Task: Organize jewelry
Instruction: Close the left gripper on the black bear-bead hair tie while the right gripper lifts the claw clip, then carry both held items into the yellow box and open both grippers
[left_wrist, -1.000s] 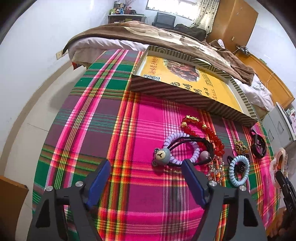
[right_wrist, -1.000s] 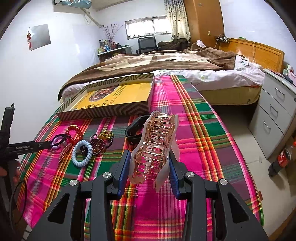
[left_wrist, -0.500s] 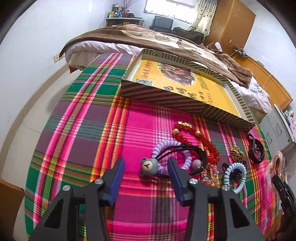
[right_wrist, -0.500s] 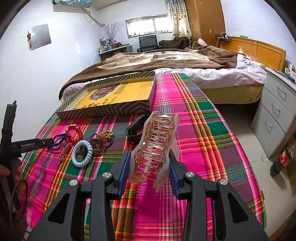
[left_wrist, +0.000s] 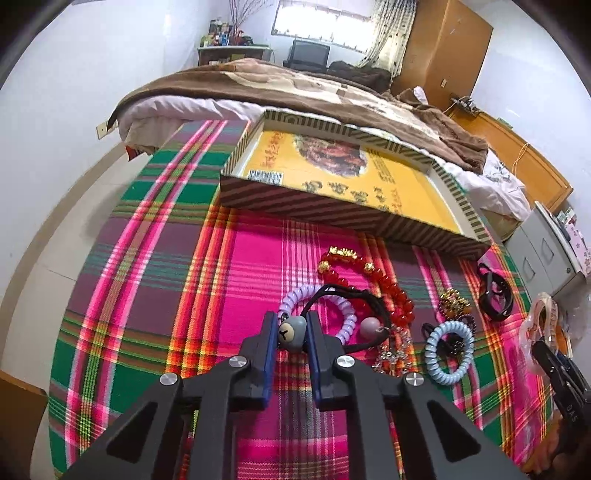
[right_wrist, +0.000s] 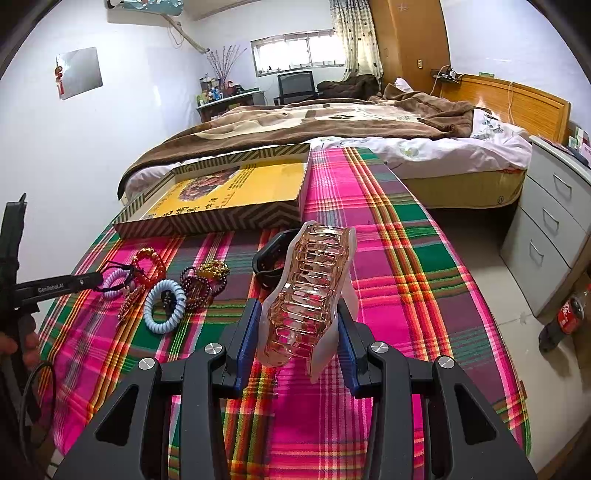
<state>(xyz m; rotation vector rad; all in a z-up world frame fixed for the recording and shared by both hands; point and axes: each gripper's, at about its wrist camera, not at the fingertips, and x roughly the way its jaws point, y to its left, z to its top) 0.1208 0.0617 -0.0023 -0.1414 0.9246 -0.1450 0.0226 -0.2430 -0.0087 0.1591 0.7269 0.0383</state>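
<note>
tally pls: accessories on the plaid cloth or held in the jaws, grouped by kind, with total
Coil hair ties: 2, lilac, light blue
Bear-charm hair tie: 1, in left gripper
Bead bracelets: 3, red, gold, dark purple
Rhinestone piece: 1
Black clip: 1
Pink claw clip: 1, in right gripper
Total: 9

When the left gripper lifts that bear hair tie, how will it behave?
Probably floppy: the left gripper pinches only the bear charm, so its black cord should dangle. It may drag the purple coil tie and red bead bracelet it overlaps.
</note>
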